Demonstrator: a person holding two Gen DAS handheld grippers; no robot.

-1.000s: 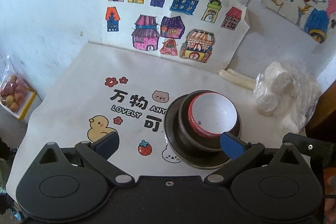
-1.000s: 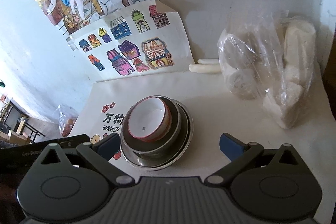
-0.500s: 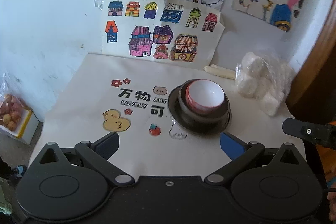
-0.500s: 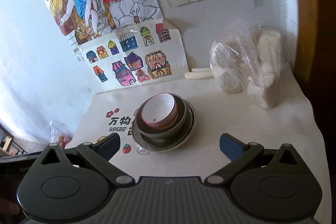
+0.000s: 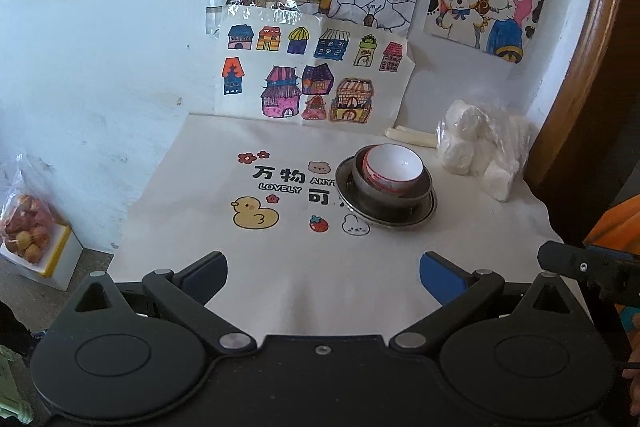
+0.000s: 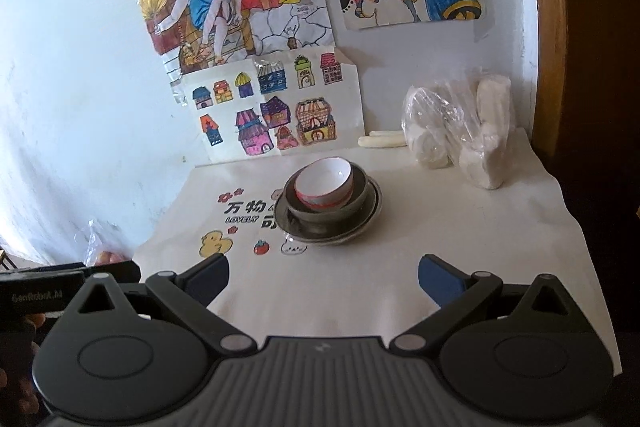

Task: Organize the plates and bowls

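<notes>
Your left gripper [image 5: 323, 269] and right gripper [image 6: 323, 269] both hover with jaws wide and empty, well short of the stack. The white bowl [image 6: 325, 183] sits tilted in the grey bowl [image 6: 352, 201] on the plate [image 6: 370, 217], nearer the table's [image 6: 460, 227] back edge.

Both wrist cameras look forward and down over the near edge of the desk [image 5: 208, 211] toward the wall of drawings. The left wrist view sits slightly left, with the left tool [image 5: 323, 269] filling its lower edge and the stacked bowls [image 5: 394, 173] right of centre, well ahead. The right wrist view looks from the right, over the right tool [image 6: 323, 271], with the stack [image 6: 325, 187] central. Both share the printed cloth [image 6: 440, 227], the house drawing [image 5: 304, 83] and the plastic bag [image 6: 452, 131].
</notes>
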